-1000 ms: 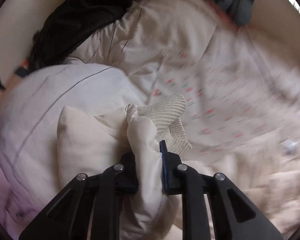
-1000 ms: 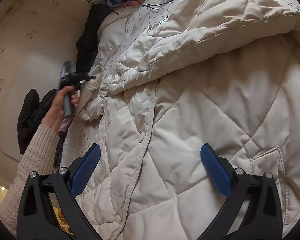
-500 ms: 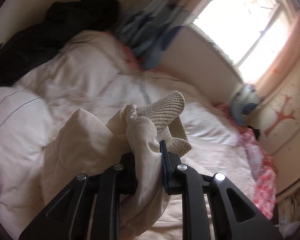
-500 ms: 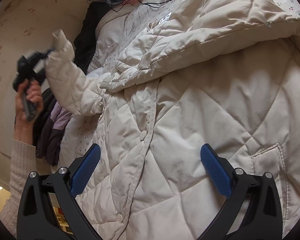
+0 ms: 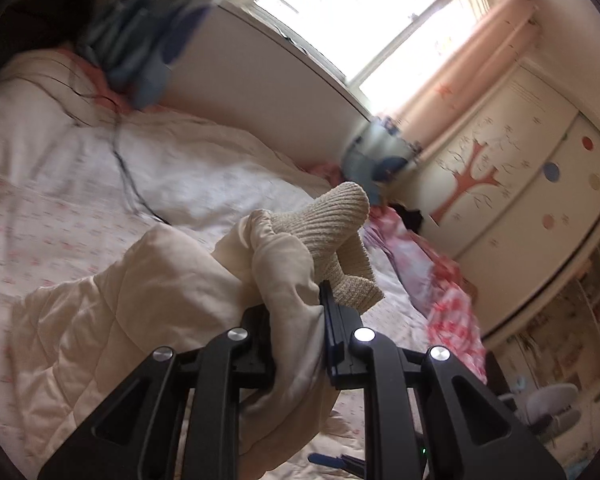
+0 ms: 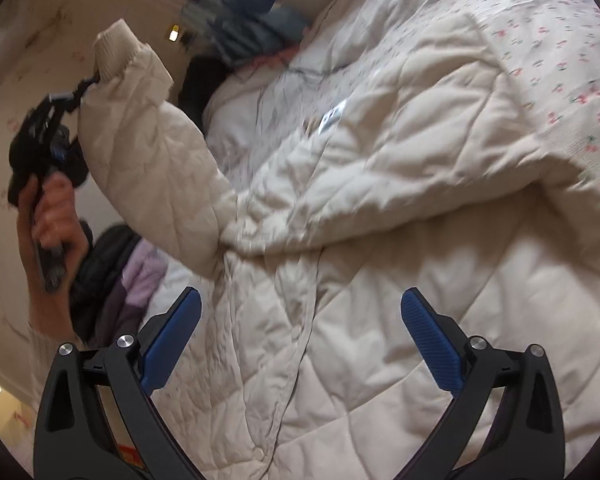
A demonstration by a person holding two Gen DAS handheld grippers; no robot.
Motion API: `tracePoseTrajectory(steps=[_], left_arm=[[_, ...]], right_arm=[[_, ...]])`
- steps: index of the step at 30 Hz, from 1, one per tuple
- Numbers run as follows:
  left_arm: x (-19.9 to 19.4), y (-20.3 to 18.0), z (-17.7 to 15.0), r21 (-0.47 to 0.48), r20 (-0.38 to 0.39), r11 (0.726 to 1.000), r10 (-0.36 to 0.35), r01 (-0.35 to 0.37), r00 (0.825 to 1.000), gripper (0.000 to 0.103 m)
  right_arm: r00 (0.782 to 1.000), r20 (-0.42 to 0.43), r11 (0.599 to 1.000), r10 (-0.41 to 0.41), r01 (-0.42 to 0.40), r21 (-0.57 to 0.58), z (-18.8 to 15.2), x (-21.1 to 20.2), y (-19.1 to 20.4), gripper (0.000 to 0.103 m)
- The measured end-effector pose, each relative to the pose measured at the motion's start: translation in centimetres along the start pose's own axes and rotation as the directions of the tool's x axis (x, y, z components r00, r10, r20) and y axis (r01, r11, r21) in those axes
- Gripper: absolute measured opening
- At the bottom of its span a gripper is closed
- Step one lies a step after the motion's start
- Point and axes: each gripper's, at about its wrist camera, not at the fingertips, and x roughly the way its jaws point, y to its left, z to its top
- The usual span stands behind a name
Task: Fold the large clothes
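The left gripper (image 5: 296,316) was clenched on the jacket (image 6: 380,240) sleeve (image 6: 148,128), raised above the jacket evidently for folding inward, while the right gripper (image 6: 300,336) hung released over it.

Our left tool (image 5: 296,320) is raised in our left hand (image 6: 54,216), its jaws clamped tight on what it grips. Our right tool (image 6: 300,340) hangs low with jaws spread wide, pads (image 6: 430,340) touching nothing.

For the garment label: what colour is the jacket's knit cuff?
Beige ribbed knit cuff, slightly darker than the cream sleeve; clearest in the left wrist view.
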Motion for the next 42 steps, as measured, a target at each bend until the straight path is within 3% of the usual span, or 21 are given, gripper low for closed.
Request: tracePoseTrajectory(steps=[6, 16, 21, 23, 25, 26, 28, 29, 32, 35, 37, 40, 42], left_arm=[[6.9, 0.0, -4.0, -0.043, -0.086, 0.995, -0.094, 0.090, 0.992, 0.019], [14.0, 1.9, -10.3, -0.093, -0.180, 0.979, -0.195, 0.180, 0.964, 0.019], [17.8, 3.1, -13.7, -0.078, -0.267, 0.987, -0.160, 0.144, 0.950, 0.020], [19.4, 3.8, -15.5, -0.063, -0.315, 0.992, -0.122, 0.107, 0.941, 0.028], [20.1, 3.8, -16.6, -0.038, -0.342, 0.997, -0.080, 0.072, 0.936, 0.047], [20.2, 3.6, -16.8, -0.024, -0.346, 0.997, -0.072, 0.068, 0.936, 0.051], [19.9, 2.4, -16.7, 0.014, -0.369, 0.999, -0.040, 0.048, 0.928, 0.075], [19.7, 1.8, -16.5, 0.033, -0.381, 0.999, -0.020, 0.035, 0.924, 0.079], [18.0, 0.0, -15.5, 0.094, -0.387, 0.995, 0.058, -0.023, 0.920, 0.086], [14.2, -0.7, -15.0, 0.130, -0.333, 0.990, 0.100, -0.059, 0.937, 0.088], [10.8, 0.2, -14.9, 0.107, -0.283, 0.988, 0.140, -0.114, 0.949, 0.089], [5.6, 2.3, -16.1, 0.001, -0.180, 0.990, 0.137, -0.139, 0.974, 0.095], [2.4, 4.1, -17.5, -0.065, -0.097, 0.988, 0.130, -0.137, 0.987, 0.096]], right_arm=[[0.999, 0.048, 0.998, 0.020, -0.023, 0.056, 1.3, -1.7, -1.2, 0.097], [0.998, 0.059, 0.996, 0.027, -0.033, 0.086, 1.6, -2.5, -2.1, 0.097], [0.998, 0.060, 0.992, 0.035, -0.042, 0.123, 1.6, -2.6, -2.9, 0.097], [0.997, 0.063, 0.989, 0.036, -0.044, 0.140, 1.6, -2.6, -3.3, 0.097], [0.997, 0.067, 0.985, 0.043, -0.054, 0.165, 1.6, -2.8, -3.9, 0.097], [0.996, 0.071, 0.982, 0.052, -0.064, 0.179, 1.6, -2.9, -4.1, 0.097], [0.993, 0.084, 0.971, 0.081, -0.097, 0.218, 1.7, -3.2, -4.9, 0.097], [0.990, 0.094, 0.959, 0.105, -0.126, 0.254, 1.8, -3.4, -5.6, 0.097], [0.981, 0.123, 0.916, 0.153, -0.187, 0.355, 2.0, -3.8, -8.2, 0.097], [0.975, 0.157, 0.881, 0.155, -0.208, 0.425, 2.2, -4.0, -10.3, 0.097], [0.977, 0.168, 0.889, 0.133, -0.193, 0.416, 2.7, -4.2, -10.6, 0.097], [0.967, 0.247, 0.951, 0.060, -0.131, 0.280, 4.9, -5.5, -8.9, 0.097], [0.968, 0.249, 0.979, 0.039, -0.087, 0.186, 5.8, -5.4, -7.3, 0.097]])
